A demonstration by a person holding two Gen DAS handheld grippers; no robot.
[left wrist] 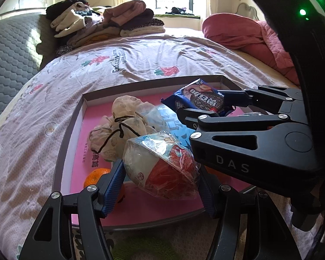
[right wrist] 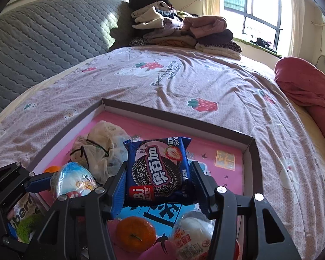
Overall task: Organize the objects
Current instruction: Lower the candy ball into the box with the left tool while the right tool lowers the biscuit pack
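A shallow box with a pink floor [left wrist: 75,143] [right wrist: 249,149] lies on the bed. My left gripper [left wrist: 160,186] is shut on a plastic-wrapped egg-shaped snack [left wrist: 160,166], held over the box; it also shows in the right wrist view [right wrist: 73,179]. My right gripper [right wrist: 158,184] is shut on a blue cookie packet [right wrist: 160,171], held above the box; the packet also shows in the left wrist view [left wrist: 201,101]. In the box lie a beige drawstring pouch [left wrist: 121,125] [right wrist: 97,147], an orange [right wrist: 136,234], another orange [left wrist: 95,175] and a second wrapped egg snack [right wrist: 190,236].
The bed has a pink strawberry-print sheet [left wrist: 140,65] [right wrist: 184,80]. Folded clothes [left wrist: 106,21] [right wrist: 184,32] are stacked at the far side by a grey headboard [right wrist: 43,39]. A red quilt [left wrist: 249,34] [right wrist: 303,86] lies at the right. A green-printed packet [right wrist: 26,221] sits at lower left.
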